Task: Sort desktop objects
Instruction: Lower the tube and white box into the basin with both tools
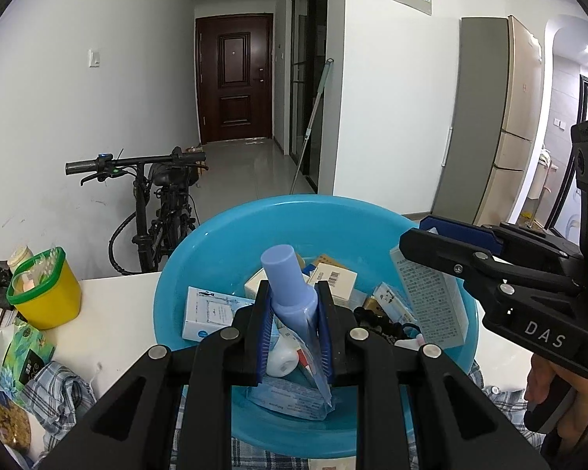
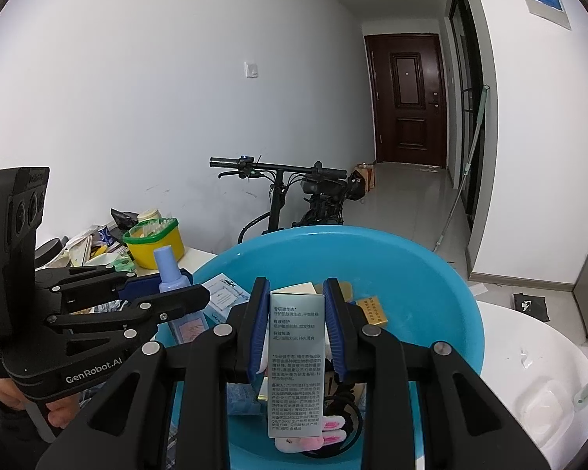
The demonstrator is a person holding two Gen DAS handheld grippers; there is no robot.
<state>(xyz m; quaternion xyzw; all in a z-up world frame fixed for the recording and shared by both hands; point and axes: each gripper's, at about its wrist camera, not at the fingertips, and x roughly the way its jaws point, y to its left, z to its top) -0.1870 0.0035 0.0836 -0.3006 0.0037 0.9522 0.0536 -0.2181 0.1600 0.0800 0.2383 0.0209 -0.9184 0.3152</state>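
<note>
1. while both tongs hang over the blue basin point(image 1: 184, 274), left tongs point(image 1: 294, 305) are clamped on a lavender tube point(image 1: 290, 286), cap up, and right tongs point(image 2: 296, 325) are clamped on a tall grey box point(image 2: 296, 352), upright.
2. both items are lifted above the clutter in the basin, clear of the other boxes.
3. to do it well: keep both grips firm and carry each item out over the rim.
4. set them apart on the desk point(image 1: 109, 313), away from the yellow tub point(image 1: 47, 293).
</note>
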